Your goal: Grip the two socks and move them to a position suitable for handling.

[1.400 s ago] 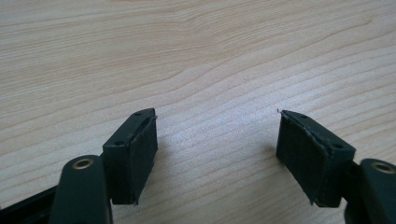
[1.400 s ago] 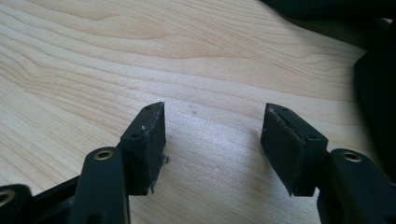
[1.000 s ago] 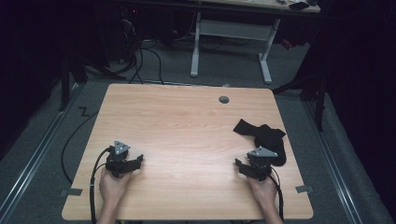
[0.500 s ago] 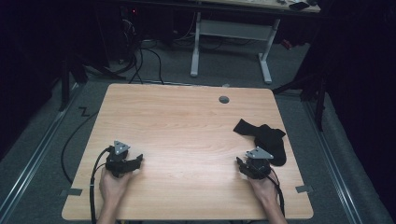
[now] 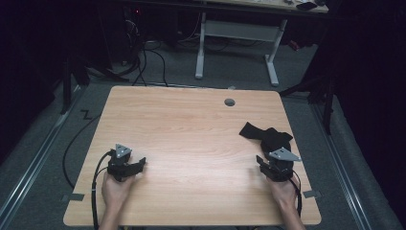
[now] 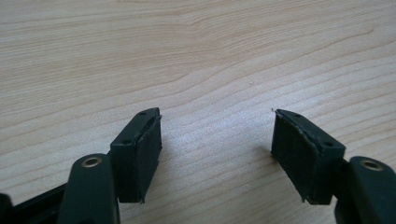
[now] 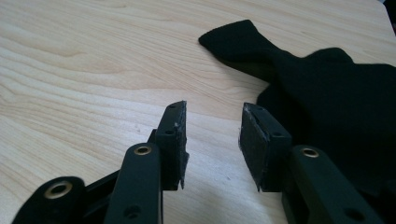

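A pale wood-grain table (image 5: 191, 139) with a round grey grommet (image 5: 230, 102) fills the frame's centre, over grey carpet (image 5: 364, 167) in a dark room. Crumpled black cloth (image 5: 268, 135) lies at centre right. The left gripper (image 5: 139, 164), lower left, gapes wide. The right gripper (image 5: 261, 163), lower right just beside the cloth, stands parted on nothing.

Left hand-held gripper (image 5: 139, 165): held low in the person's left hand (image 5: 114, 188), forearm entering from the bottom edge; jaws spread wide, nothing between them. Right hand-held gripper (image 5: 262, 164): held in the right hand (image 5: 283, 191), likewise low; jaws parted more narrowly, empty, grey plate on top.
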Motion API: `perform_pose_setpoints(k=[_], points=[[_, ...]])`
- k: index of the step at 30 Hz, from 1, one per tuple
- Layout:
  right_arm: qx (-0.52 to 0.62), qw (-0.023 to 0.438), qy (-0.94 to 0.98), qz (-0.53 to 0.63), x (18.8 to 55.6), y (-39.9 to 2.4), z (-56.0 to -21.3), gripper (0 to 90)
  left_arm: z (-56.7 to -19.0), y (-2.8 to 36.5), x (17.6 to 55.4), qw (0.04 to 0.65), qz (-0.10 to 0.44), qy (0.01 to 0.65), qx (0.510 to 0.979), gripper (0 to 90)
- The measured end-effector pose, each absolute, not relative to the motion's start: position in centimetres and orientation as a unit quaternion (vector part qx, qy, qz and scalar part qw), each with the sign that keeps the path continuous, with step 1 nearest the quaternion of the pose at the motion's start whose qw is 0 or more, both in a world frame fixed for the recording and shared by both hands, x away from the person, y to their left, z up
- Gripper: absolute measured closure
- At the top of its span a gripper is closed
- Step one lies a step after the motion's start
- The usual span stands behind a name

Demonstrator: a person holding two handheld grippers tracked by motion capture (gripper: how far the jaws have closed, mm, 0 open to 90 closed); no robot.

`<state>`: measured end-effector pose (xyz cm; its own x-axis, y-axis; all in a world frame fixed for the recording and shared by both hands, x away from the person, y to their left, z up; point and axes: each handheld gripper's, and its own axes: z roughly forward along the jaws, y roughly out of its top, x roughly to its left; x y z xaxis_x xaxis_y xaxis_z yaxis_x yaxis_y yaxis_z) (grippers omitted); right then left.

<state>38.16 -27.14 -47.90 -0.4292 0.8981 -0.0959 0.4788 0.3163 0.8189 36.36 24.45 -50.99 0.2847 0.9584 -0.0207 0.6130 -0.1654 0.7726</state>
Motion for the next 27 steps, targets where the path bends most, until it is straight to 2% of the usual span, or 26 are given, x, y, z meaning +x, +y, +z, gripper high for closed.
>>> perform_pose_setpoints(k=[4, 16, 22, 27], points=[[0.466, 0.281, 0.748, 0.379, 37.6, -28.0, -47.7, 61.6, -51.0, 24.6, 36.4, 0.351, 0.245, 0.545, 0.721, 33.7], [0.492, 0.329, 0.721, 0.361, 39.2, -30.9, -46.0, 58.5, -51.0, 24.6, 36.4, 0.351, 0.246, 0.546, 0.719, 33.7], [0.492, 0.328, 0.731, 0.341, 41.0, -31.1, -45.6, 53.2, -51.0, 24.6, 36.4, 0.352, 0.245, 0.548, 0.718, 33.4], [0.488, 0.308, 0.754, 0.316, 42.8, -30.6, -46.6, 44.5, -51.0, 24.4, 36.4, 0.345, 0.251, 0.546, 0.721, 33.6]])
